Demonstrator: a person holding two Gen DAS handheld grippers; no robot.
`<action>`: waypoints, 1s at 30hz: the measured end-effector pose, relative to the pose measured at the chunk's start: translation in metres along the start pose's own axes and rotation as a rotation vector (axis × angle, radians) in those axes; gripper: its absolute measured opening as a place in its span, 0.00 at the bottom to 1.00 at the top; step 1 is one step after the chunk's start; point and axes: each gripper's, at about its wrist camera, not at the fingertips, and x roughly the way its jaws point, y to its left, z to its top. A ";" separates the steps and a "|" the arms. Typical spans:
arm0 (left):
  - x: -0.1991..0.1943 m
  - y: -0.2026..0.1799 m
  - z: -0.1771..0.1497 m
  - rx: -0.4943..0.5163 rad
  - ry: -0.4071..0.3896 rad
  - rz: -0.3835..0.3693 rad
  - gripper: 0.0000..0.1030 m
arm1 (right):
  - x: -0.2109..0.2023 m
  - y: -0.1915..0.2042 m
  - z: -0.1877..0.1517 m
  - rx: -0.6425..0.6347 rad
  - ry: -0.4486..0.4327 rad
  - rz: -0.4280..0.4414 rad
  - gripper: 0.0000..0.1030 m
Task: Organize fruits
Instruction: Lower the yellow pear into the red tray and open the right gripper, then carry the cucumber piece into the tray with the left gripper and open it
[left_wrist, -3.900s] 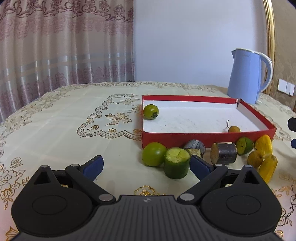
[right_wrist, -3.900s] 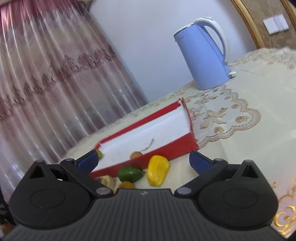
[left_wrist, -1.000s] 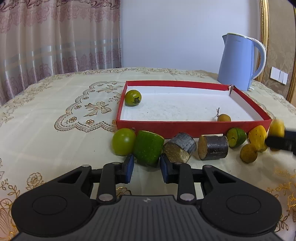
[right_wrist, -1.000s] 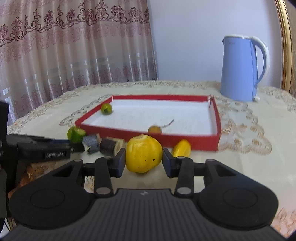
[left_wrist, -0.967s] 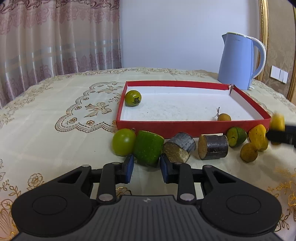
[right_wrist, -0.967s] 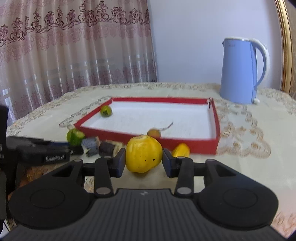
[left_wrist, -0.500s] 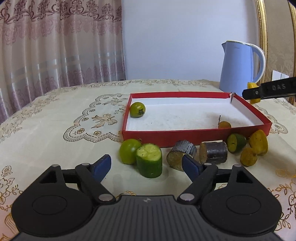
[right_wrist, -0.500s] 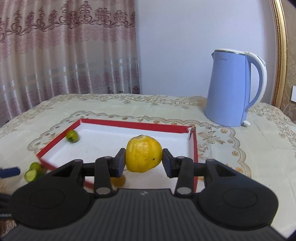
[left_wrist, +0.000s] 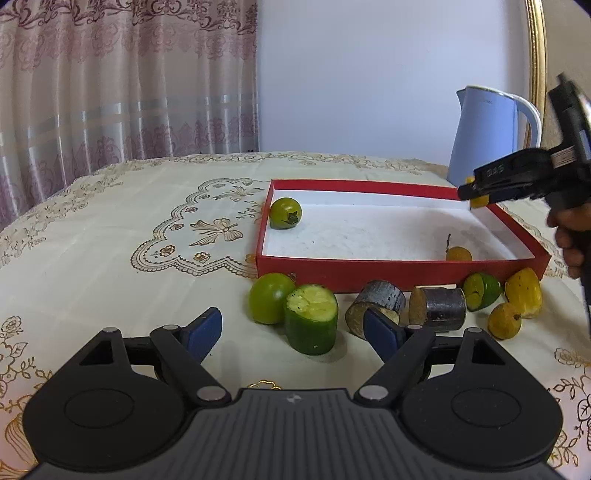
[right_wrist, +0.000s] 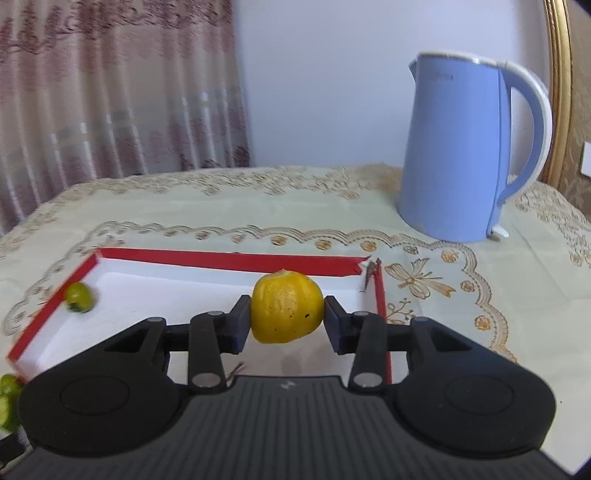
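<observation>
My left gripper (left_wrist: 293, 332) is open, and an upright green cucumber piece (left_wrist: 312, 319) stands free between its wide-apart blue pads. A round green fruit (left_wrist: 270, 297) touches the cucumber's left side. The red tray (left_wrist: 399, 267) holds a green tomato (left_wrist: 285, 213) and a small orange fruit (left_wrist: 458, 254). My right gripper (right_wrist: 286, 319) is shut on a yellow fruit (right_wrist: 286, 312), held above the tray (right_wrist: 229, 260) near its far right corner. From the left wrist view, that gripper (left_wrist: 476, 194) hangs over the tray's right end.
In front of the tray lie two dark cylinder pieces (left_wrist: 376, 301) (left_wrist: 439, 308), a lime half (left_wrist: 480, 291) and two yellow fruits (left_wrist: 524, 291) (left_wrist: 504, 325). A blue kettle (right_wrist: 465, 147) stands behind the tray's right corner. A person's hand (left_wrist: 569, 236) holds the right gripper.
My left gripper opened and let go of the cucumber piece, which now stands upright. My right gripper carried the yellow fruit from in front of the tray to above its far right part.
</observation>
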 end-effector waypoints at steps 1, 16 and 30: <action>0.000 0.001 0.000 -0.006 0.000 0.000 0.81 | 0.005 -0.001 0.000 0.005 0.008 -0.006 0.38; 0.001 0.004 0.001 -0.044 -0.011 0.025 0.81 | 0.003 -0.003 -0.006 0.005 -0.028 -0.061 0.72; 0.017 0.003 0.009 -0.088 0.047 0.019 0.50 | -0.077 0.004 -0.070 0.141 -0.184 0.164 0.79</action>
